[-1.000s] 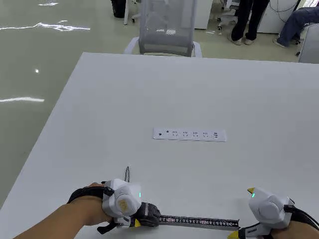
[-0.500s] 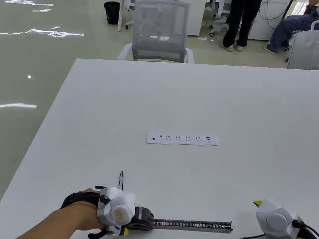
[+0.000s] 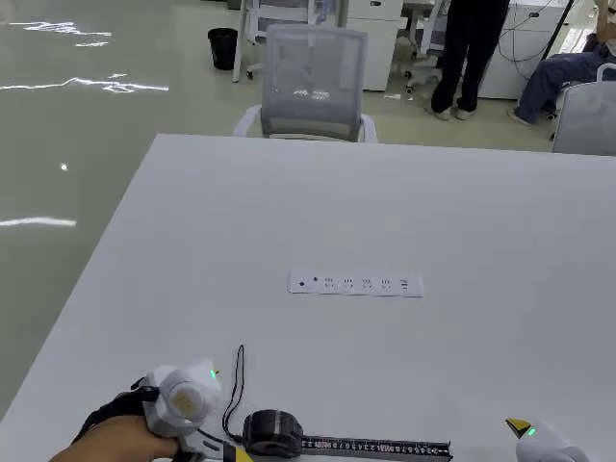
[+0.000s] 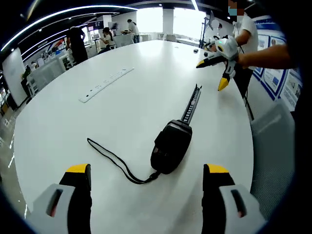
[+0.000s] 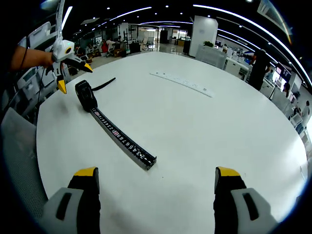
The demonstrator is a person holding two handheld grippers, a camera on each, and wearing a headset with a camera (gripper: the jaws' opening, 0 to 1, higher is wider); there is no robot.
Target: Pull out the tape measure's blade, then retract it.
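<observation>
On my left gripper (image 4: pixel 146 169) the two yellow-tipped jaws stand wide apart with nothing between them. Just ahead of them the black tape measure case (image 4: pixel 170 146) lies on the white table (image 4: pixel 58 126), clear of both jaws. Its thin black wrist strap (image 4: pixel 112 158) runs from the near end of the case and snakes across the tabletop toward the left jaw. The blade (image 4: pixel 191 103) is drawn out of the far end of the case and lies flat on the table, pointing toward the other gripper, which hangs above the table beyond the blade's tip.

My right gripper (image 5: pixel 156 171) is also spread wide and holds nothing. The blade's hooked end rests on the table a little ahead of its jaws, apart from them, and the printed numbers run back along the blade to the case at the far left of the right gripper view.

In the head view, the case sits at the near edge of the table, beside the left gripper, with the blade stretching to the right along that edge. Further out, near the middle of the table, a white power strip (image 3: pixel 355 284) lies flat. Beyond the far edge stands a grey mesh office chair (image 3: pixel 313 82), with a black waste bin (image 3: pixel 222 46) on the floor behind it and people near desks at the back.
</observation>
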